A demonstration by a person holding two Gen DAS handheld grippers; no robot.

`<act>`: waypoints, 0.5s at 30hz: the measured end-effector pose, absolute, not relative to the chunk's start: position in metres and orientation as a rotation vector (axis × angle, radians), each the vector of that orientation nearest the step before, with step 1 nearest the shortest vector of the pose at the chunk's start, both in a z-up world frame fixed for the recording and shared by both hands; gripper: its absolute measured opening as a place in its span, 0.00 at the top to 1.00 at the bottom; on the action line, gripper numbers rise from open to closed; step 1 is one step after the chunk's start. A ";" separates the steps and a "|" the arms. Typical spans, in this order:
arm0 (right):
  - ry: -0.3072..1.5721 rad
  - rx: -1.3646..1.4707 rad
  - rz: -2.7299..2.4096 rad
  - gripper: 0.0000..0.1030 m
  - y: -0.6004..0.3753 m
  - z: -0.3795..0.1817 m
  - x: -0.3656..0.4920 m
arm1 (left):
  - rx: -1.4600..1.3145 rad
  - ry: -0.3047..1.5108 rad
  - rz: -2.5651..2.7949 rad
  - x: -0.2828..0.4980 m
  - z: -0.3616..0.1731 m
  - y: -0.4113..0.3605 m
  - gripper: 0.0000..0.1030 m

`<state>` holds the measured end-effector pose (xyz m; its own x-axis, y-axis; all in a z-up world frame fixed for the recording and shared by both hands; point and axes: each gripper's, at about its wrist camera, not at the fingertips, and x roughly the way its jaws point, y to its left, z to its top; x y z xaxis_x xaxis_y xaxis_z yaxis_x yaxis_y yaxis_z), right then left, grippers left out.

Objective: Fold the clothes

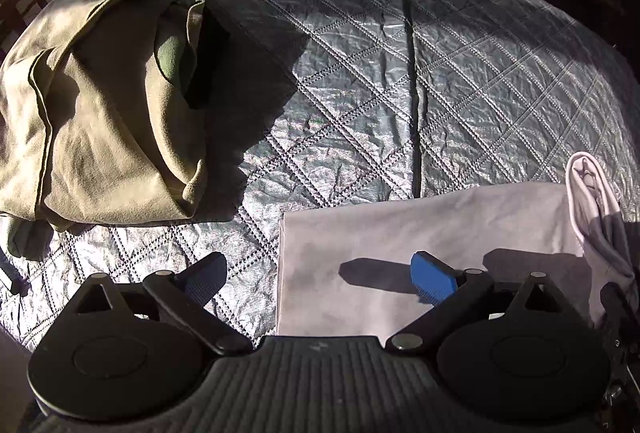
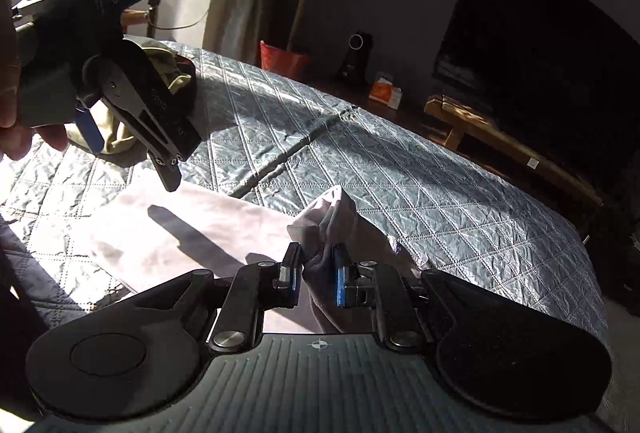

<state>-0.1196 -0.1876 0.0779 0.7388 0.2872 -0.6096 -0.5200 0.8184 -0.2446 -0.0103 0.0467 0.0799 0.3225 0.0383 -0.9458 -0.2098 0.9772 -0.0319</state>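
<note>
The right tongs (image 2: 318, 275) pinch a bunched corner of the pale grey garment (image 1: 420, 229), lifting it off the quilted bed (image 1: 360, 73); the left tongs (image 1: 324, 279) hang wide apart over its flat part; an olive garment (image 1: 100, 121) lies folded well apart.

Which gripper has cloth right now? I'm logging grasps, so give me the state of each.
Left gripper: open, holding nothing, above the white garment.
Right gripper: closed on a bunched end of the white garment.
</note>
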 end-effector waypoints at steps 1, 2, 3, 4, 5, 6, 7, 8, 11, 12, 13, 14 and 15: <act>0.606 -0.427 0.463 0.80 -0.187 0.070 -0.120 | -0.157 1.233 0.165 -0.010 0.080 0.047 0.05; 0.635 -0.430 0.462 0.79 -0.188 0.062 -0.118 | -0.156 1.232 0.167 -0.011 0.080 0.047 0.05; 0.665 -0.404 0.460 0.70 -0.189 0.056 -0.115 | -0.154 1.230 0.169 -0.011 0.080 0.047 0.05; 0.695 -0.375 0.457 0.66 -0.191 0.050 -0.112 | -0.156 1.229 0.173 -0.012 0.081 0.048 0.05; 0.725 -0.346 0.454 0.67 -0.193 0.045 -0.110 | -0.162 1.227 0.178 -0.012 0.082 0.050 0.05; 0.721 -0.335 0.459 0.76 -0.192 0.046 -0.112 | -0.171 1.223 0.185 -0.012 0.083 0.051 0.05; 0.712 -0.327 0.466 0.77 -0.189 0.048 -0.114 | -0.182 1.217 0.193 -0.013 0.084 0.053 0.05; 0.703 -0.319 0.472 0.77 -0.187 0.050 -0.116 | -0.193 1.212 0.201 -0.013 0.085 0.055 0.05; 0.676 -0.322 0.483 0.76 -0.178 0.056 -0.120 | -0.219 1.197 0.227 -0.012 0.088 0.059 0.05; 0.668 -0.312 0.476 0.70 -0.176 0.058 -0.121 | -0.225 1.194 0.238 -0.012 0.089 0.061 0.05; 0.675 -0.296 0.476 0.68 -0.175 0.058 -0.120 | -0.234 1.193 0.243 -0.012 0.091 0.064 0.05; 0.684 -0.280 0.477 0.57 -0.175 0.058 -0.118 | -0.244 1.195 0.245 -0.013 0.092 0.066 0.05; 0.693 -0.263 0.478 0.41 -0.174 0.057 -0.117 | -0.251 1.200 0.243 -0.013 0.092 0.068 0.04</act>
